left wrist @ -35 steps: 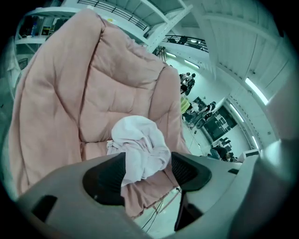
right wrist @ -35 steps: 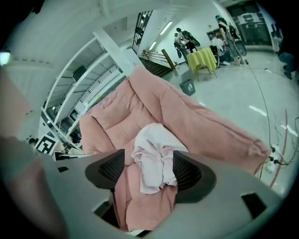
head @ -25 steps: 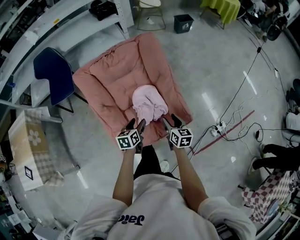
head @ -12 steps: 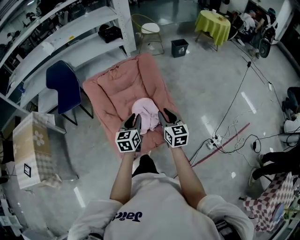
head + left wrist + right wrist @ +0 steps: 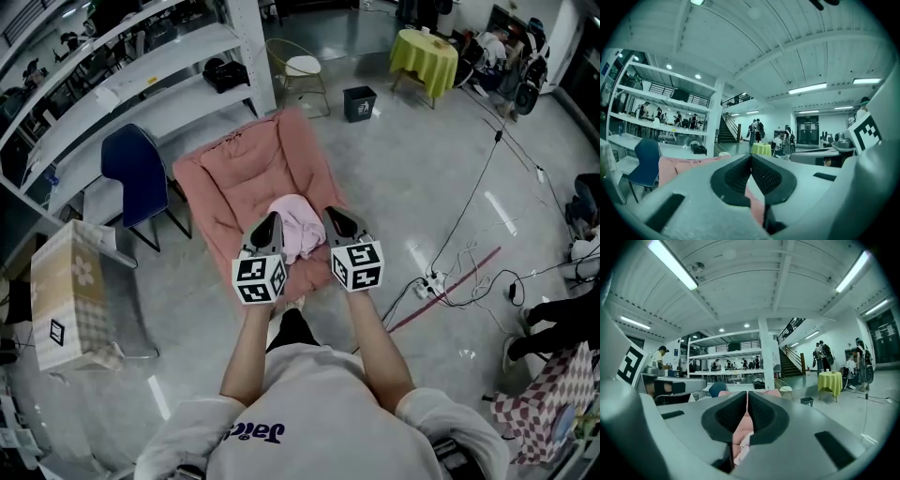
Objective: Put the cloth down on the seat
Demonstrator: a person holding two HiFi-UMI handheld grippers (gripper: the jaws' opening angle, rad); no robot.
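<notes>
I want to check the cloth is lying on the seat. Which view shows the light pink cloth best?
The head view: the cloth lies bunched on the pink seat. The right gripper view shows only a pale sliver below its jaws; the left gripper view shows pink there, cloth or seat unclear.

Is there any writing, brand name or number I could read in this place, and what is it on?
"Jal", with the later letters unclear: dark lettering on the person's white shirt.
The left gripper, right gripper and cardboard box carry only black-and-white square patterns, no words.
Anything on the shelves is too small to read.
</notes>
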